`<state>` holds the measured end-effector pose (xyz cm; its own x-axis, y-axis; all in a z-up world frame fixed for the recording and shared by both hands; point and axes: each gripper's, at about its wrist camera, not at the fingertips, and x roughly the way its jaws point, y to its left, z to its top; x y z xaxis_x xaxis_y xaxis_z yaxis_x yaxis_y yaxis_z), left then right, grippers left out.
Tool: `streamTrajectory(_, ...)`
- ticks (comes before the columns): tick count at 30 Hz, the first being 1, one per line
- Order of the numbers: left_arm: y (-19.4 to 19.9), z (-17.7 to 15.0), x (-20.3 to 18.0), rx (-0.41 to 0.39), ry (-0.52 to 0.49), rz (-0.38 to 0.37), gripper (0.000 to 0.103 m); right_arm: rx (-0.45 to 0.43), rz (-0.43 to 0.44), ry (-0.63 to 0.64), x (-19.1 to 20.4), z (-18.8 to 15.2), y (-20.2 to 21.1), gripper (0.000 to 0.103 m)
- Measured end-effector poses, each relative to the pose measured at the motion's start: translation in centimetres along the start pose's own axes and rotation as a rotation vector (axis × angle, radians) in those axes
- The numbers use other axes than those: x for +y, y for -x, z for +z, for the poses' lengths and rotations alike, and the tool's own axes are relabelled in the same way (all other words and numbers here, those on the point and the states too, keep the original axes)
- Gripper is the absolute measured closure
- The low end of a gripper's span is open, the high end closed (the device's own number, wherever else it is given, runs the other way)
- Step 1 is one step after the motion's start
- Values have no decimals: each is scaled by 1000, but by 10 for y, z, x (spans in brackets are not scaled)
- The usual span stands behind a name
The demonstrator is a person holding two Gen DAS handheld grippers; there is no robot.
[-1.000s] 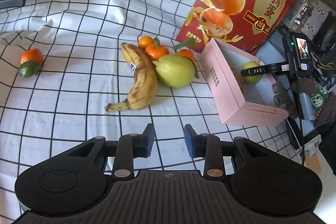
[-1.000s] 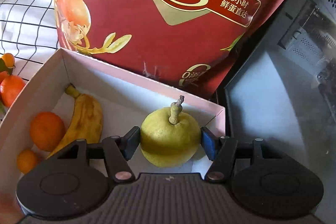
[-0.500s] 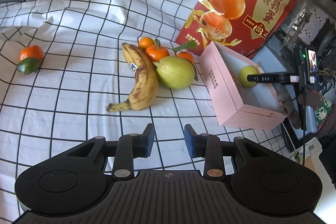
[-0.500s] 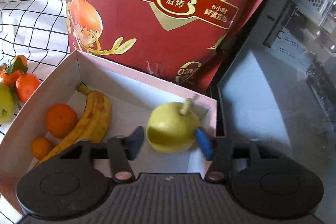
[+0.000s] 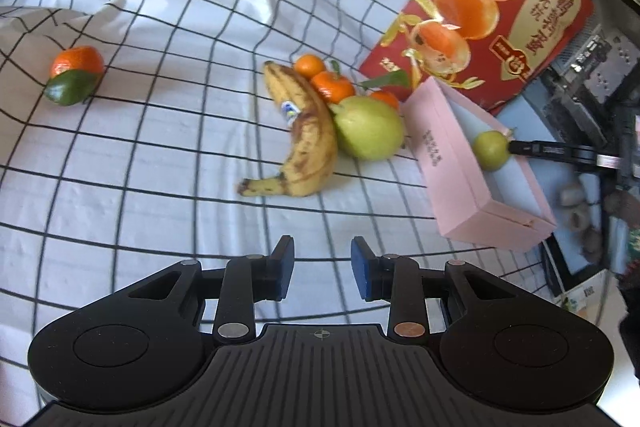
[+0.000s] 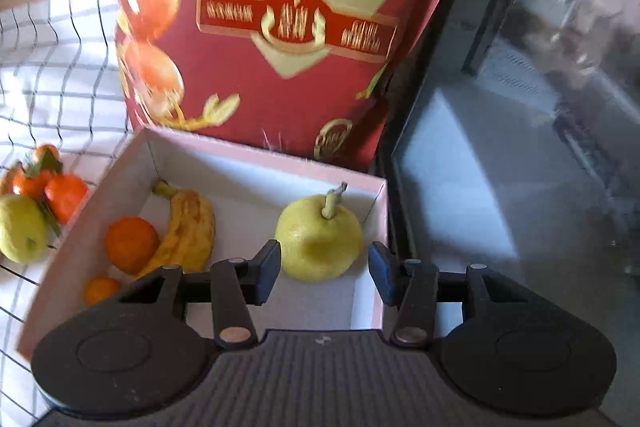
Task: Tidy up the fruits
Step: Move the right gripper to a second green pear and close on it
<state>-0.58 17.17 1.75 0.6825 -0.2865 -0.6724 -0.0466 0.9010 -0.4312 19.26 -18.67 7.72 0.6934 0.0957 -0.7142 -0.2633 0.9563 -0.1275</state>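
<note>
Black tongs (image 5: 322, 264) w/ blue pads (image 5: 286, 267)

A home setting, by the look of it: a white black-gridded cloth (image 5: 160, 155) covers the surface, loose fruit lies on it, and a red snack bag (image 5: 492, 7) stands behind. An exposed desktop computer case (image 5: 592, 67) sits beside

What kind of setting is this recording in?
Probably a home: a table under a grid-checked cloth, a red snack bag propped behind a pink box, and what looks like electronics alongside.
</note>
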Motion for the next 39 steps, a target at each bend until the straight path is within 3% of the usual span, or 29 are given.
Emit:
streamTrajectory(5,-3,10,-2,0,-61,67,68,-86,96,105,56,-2,35,49)
streamTrajectory(8,-1,14,-6,-11,-117,99,68,-129,202,171,101,-2,49,49)
streamTrajectory(11,0,16,-4,-12,-132,106,68,-148,277,301,150,-6,51,49)
streamTrajectory(16,6,14,3,-21,-119,128,68,-187,228,601,222,-17,36,45)
streamTrajectory(23,21,9,25,-45,-70,166,68,-191,138,796,263,-25,5,42)
streamTrajectory(26,25,8,35,-49,-41,182,68,-214,110,825,264,-27,4,33)
streamTrajectory(28,25,8,38,-48,-32,187,68,-201,123,813,261,-24,0,33)
streamTrajectory(33,24,9,33,-44,-41,169,68,-135,140,810,262,-25,-6,34)
streamTrajectory(35,24,9,29,-42,-48,164,68,-149,106,813,263,-29,-6,42)
streamTrajectory(39,23,8,25,-37,-56,165,68,-99,223,661,247,-20,2,42)
